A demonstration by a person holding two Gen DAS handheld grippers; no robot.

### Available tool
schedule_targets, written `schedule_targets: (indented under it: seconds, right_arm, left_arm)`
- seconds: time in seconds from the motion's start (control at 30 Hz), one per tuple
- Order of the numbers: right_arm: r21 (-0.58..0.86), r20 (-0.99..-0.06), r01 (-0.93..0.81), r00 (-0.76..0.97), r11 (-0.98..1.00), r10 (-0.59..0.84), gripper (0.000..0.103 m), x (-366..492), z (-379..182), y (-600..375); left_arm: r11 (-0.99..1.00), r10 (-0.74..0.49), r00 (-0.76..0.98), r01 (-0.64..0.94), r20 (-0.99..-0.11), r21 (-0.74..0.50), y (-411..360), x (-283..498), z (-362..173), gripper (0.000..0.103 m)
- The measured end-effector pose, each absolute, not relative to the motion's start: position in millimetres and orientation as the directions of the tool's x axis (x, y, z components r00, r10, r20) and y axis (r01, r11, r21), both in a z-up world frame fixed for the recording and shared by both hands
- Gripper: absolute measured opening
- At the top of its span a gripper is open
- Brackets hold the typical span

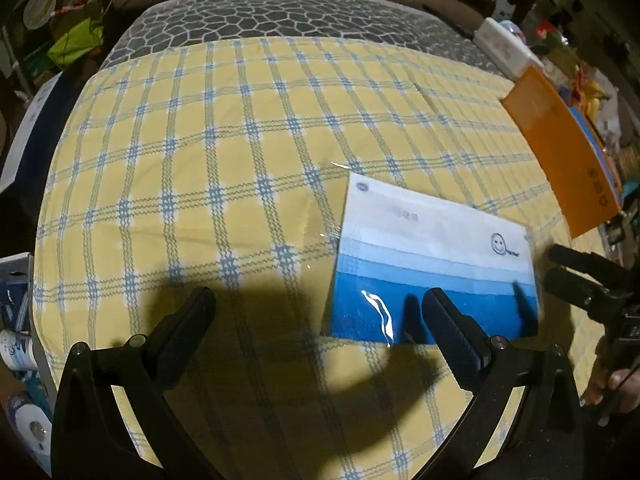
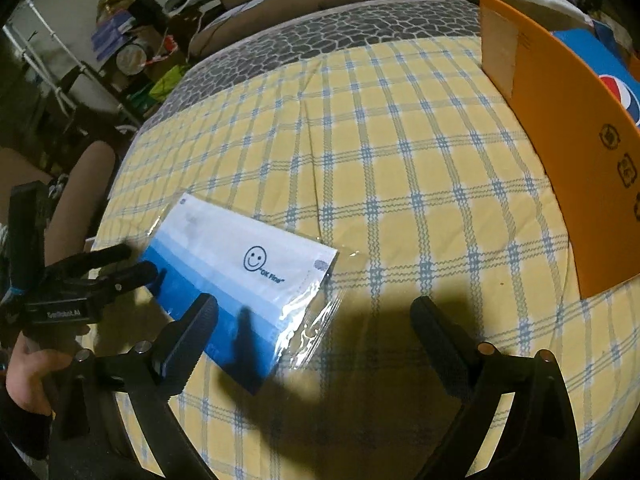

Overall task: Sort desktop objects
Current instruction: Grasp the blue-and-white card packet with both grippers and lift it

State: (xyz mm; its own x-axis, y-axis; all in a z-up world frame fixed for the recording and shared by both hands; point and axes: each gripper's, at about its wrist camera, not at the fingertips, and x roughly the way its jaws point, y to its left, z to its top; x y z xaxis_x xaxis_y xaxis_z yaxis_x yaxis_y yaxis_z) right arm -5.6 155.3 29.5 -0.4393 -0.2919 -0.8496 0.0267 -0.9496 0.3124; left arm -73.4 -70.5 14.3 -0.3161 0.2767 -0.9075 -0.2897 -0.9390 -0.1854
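A flat packet [image 1: 432, 256] in clear plastic, white on top and blue below with a smiley face, lies on the yellow checked cloth [image 1: 240, 160]. My left gripper [image 1: 320, 300] is open above the cloth, and its right finger [image 1: 448, 320] hovers over the packet's blue near edge. The right gripper [image 1: 558, 266] shows at the packet's right side. In the right wrist view the packet [image 2: 248, 264] lies left of centre. My right gripper [image 2: 314, 304] is open with its left finger [image 2: 196, 328] over the blue part. The left gripper [image 2: 132, 262] reaches in from the left, held by a hand [image 2: 24, 364].
A tall orange box [image 1: 560, 148] stands along the cloth's right edge, seen again as the orange box [image 2: 560, 140] with a blue Pepsi carton [image 2: 616, 80] behind it. A white box [image 1: 504, 48] sits at the far right. Grey stone-pattern table [image 1: 280, 16] shows beyond the cloth.
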Motion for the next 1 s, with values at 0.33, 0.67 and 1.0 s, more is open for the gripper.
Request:
schedule_targets:
  seconds: [0.33, 0.67, 1.0]
  right_arm:
    - [0.276, -0.863, 0.008, -0.437, -0.961, -0.251, 0.084, -6.8, 25.8, 152.9]
    - [0.297, -0.858, 0.044, -0.427, -0.954, -0.286, 0.058, -6.5, 24.9, 138.7]
    - [0.357, -0.838, 0.053, -0.423, -0.933, -0.345, 0.039, -4.4, 30.3, 133.2]
  left_arm:
    - [-0.944, 0.271, -0.333, -0.278, -0.903, -0.180, -70.2, -81.0, 12.9, 0.103]
    - [-0.931, 0.314, -0.360, -0.299, -0.878, -0.211, -65.0, -72.8, 17.8, 0.072]
    - [-0.900, 0.425, -0.321, -0.253, -0.847, -0.355, -81.6, -61.3, 18.3, 0.029]
